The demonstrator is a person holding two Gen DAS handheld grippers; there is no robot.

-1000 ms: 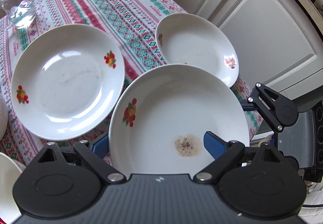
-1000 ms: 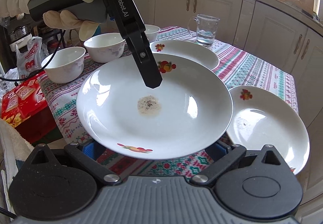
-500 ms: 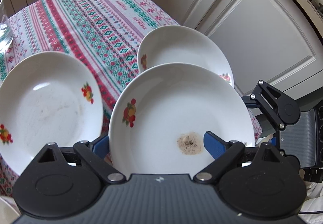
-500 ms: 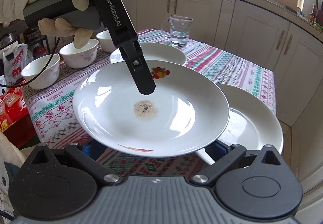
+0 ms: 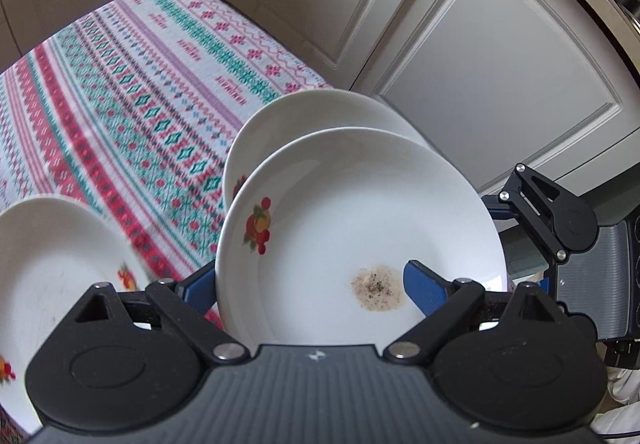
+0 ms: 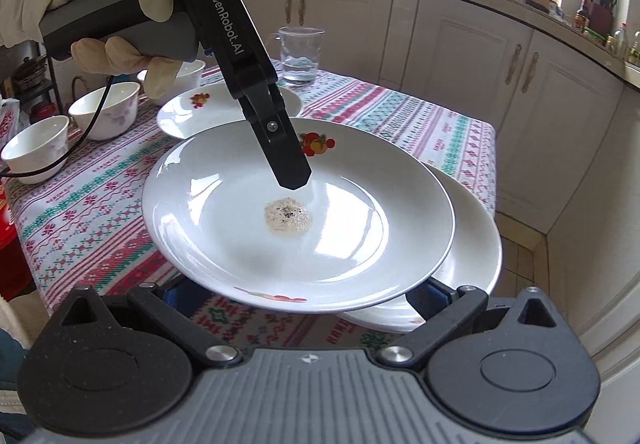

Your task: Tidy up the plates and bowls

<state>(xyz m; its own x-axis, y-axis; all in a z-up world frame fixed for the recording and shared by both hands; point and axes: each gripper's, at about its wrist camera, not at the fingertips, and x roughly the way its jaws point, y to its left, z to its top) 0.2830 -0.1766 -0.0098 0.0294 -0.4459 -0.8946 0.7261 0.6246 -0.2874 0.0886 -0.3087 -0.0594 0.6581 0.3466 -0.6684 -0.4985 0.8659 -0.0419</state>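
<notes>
Stained plate (image 6: 360,228) in transit — left gripper (image 5: 308,280) clamping its rim.
Held over corner plate (image 6: 472,256) for stacking — right gripper (image 6: 304,300) grip unclear.

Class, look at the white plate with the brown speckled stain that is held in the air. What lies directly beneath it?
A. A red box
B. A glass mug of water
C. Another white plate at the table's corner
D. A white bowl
C: in the right wrist view the stained white plate overlaps another white plate resting on the patterned tablecloth near its corner; the bowls and mug stand farther away.
</notes>
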